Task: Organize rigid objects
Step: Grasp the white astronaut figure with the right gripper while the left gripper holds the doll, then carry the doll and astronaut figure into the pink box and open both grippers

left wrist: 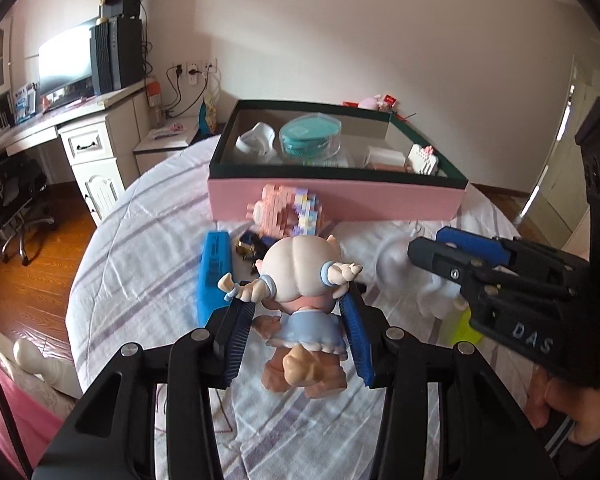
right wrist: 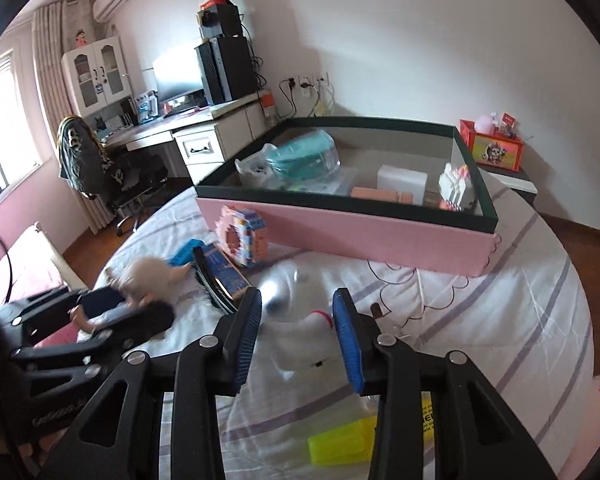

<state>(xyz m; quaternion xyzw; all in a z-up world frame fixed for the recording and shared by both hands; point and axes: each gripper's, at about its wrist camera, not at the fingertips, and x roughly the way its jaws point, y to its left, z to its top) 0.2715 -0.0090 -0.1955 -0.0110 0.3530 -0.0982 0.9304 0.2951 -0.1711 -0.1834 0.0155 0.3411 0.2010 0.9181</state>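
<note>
While the left gripper (left wrist: 300,320) is clamped on the doll figurine (left wrist: 304,300) at lower centre, its long axis running along the fingers, the right gripper (right wrist: 296,336) is closed on a blurred white toy (right wrist: 300,344); the pink box (left wrist: 336,200) lies straight ahead, above both in frame, about equally near each

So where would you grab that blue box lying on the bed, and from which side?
Grip the blue box across its narrow width near the middle, coming from above. It lies flat on the bedspread, long and slim, with small items crowding its right edge, so a side approach looks awkward.
</note>
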